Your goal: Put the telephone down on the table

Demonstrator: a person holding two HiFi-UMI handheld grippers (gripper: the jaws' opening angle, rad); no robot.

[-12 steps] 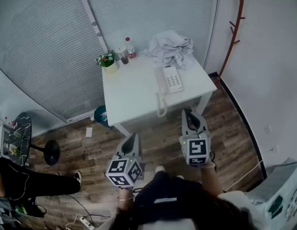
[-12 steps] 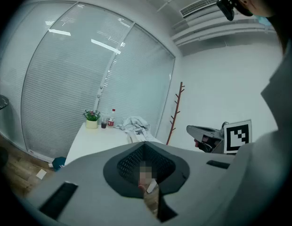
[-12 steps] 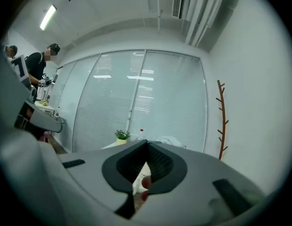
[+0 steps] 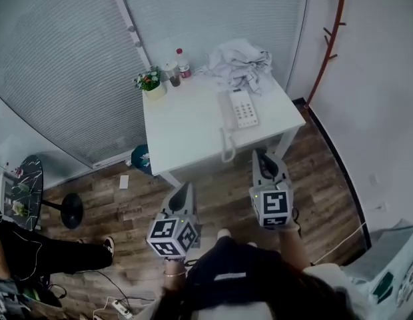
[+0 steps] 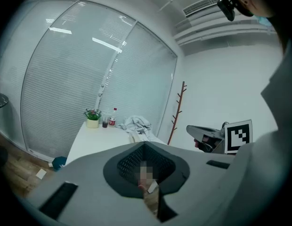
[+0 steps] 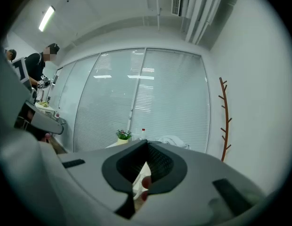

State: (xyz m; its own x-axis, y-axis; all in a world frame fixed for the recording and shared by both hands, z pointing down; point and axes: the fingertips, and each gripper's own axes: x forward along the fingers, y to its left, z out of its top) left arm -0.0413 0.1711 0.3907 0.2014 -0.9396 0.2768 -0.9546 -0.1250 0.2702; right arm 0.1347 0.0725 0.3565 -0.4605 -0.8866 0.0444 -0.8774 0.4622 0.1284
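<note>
On the white square table [image 4: 183,129] ahead of me lies the white push-button telephone [image 4: 238,109], flat on its back near the right-hand edge, with its receiver along its left side and its white coiled cord [image 4: 224,149] trailing over the front edge. Its long axis runs away from me, from the near edge toward the far one.

Neither tool holds it. My right tool [image 4: 261,156] has its jaws pressed together on nothing and points level toward the table's front right corner. The telephone lies straight ahead of it and a little to its left, beyond the dangling cord. My left tool [image 4: 187,187] is also closed and empty, tilted slightly down, and hangs over the wooden floor short of the table's near edge, farther from the telephone and off to its left. So the right tool is the nearer one, and its line nearly matches the telephone's length.

As I judge it, the telephone already rests where the task wants it.

Behind it sits a crumpled pale grey cloth [image 4: 238,64]. A small potted plant [image 4: 149,84] and a red-capped bottle [image 4: 182,64] stand at the far left corner.
</note>
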